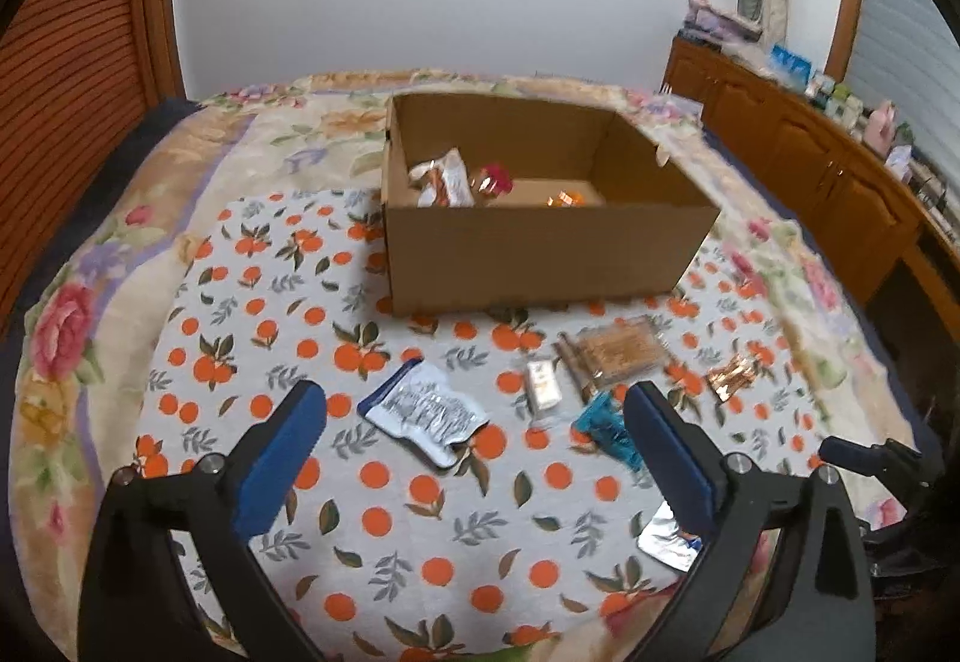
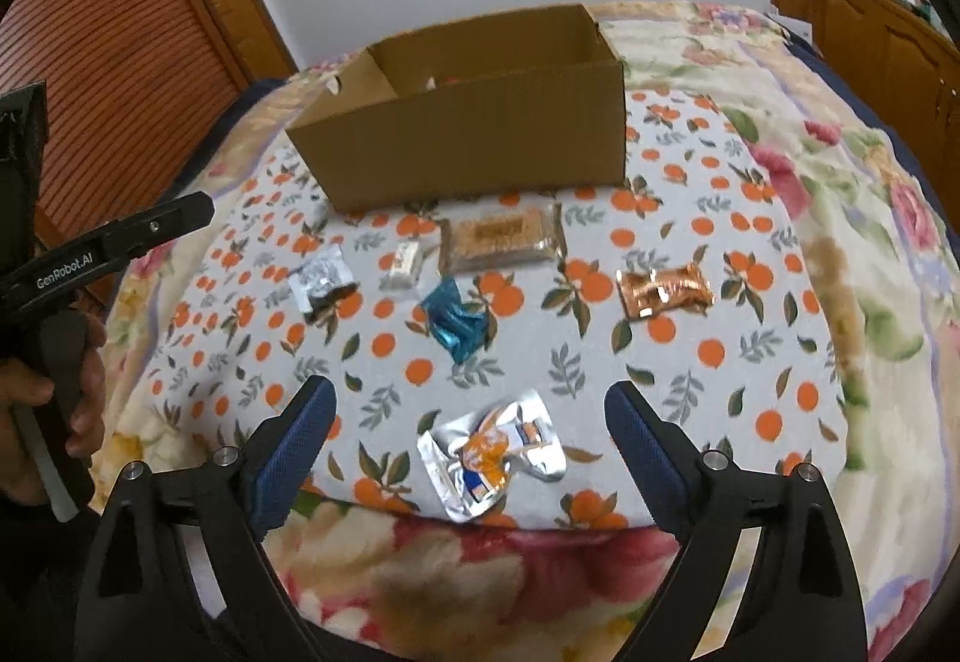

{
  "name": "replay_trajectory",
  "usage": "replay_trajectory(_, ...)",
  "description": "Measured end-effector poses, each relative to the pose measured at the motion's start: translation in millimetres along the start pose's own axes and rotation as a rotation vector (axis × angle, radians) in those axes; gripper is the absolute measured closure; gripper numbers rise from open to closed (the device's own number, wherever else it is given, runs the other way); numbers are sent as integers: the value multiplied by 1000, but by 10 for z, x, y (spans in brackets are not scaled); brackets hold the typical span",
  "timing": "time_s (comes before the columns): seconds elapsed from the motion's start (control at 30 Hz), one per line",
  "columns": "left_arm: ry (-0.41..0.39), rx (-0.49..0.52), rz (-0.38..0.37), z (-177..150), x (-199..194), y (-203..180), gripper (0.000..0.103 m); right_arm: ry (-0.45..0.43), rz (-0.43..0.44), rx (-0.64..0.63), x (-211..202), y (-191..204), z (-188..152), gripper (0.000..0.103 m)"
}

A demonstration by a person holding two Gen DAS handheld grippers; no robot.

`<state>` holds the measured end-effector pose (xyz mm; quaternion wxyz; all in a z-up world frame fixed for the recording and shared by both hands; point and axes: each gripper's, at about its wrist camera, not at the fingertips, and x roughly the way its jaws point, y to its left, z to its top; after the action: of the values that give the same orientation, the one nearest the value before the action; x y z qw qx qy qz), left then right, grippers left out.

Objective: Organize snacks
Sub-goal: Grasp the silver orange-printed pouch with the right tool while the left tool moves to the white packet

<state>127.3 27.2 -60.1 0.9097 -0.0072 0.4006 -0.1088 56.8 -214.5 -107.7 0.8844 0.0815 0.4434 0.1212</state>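
An open cardboard box (image 1: pixel 540 257) (image 2: pixel 480 146) stands on the orange-print cloth and holds a few snack packs (image 1: pixel 444 179). In front of it lie a silver-blue pouch (image 1: pixel 423 413) (image 2: pixel 321 278), a small white bar (image 1: pixel 543 383) (image 2: pixel 405 263), a clear cracker pack (image 1: pixel 618 353) (image 2: pixel 501 239), a teal wrapper (image 1: pixel 603 425) (image 2: pixel 456 326), a copper wrapper (image 1: pixel 735 374) (image 2: pixel 663 293) and a silver-orange pouch (image 1: pixel 669 539) (image 2: pixel 495 449). My left gripper (image 1: pixel 474 410) is open above the silver-blue pouch. My right gripper (image 2: pixel 471 404) is open just above the silver-orange pouch.
The cloth (image 2: pixel 720 338) lies on a floral blanket (image 1: pixel 66 314) over a bed. A wooden cabinet (image 1: pixel 810 152) with clutter runs along the right. A slatted wooden door (image 2: pixel 120 32) is on the left. The left gripper's body (image 2: pixel 78 254) shows in the right wrist view.
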Motion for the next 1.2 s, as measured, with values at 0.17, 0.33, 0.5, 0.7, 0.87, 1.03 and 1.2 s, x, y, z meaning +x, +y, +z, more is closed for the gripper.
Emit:
replay_trajectory(0.17, 6, -8, -15, -35, 50, 3, 3, 43, -11, 26, 185, -47, -110, 10)
replay_trajectory(0.33, 26, -65, -44, -33, 110, 46, 3, 115, -14, 38, 388, -76, -185, 14)
replay_trajectory(0.5, 22, -95, -43, -29, 111, 102, 3, 194, -44, 33, 578, -68, -262, 24)
replay_trajectory(0.7, 29, -87, -31, -46, 139, 111, 3, 253, -84, 74, 770, -182, -307, 25)
replay_trajectory(0.87, 49, -83, -36, -64, 209, 103, 3, 273, -107, 45, 897, -133, -314, 29)
replay_trajectory(1.03, 73, -76, -33, -90, 298, 100, 3, 250, -165, -27, 962, -56, -297, 40)
replay_trajectory(1.2, 101, -66, -13, -118, 414, 116, 3, 219, -154, -37, 969, -85, -234, 49)
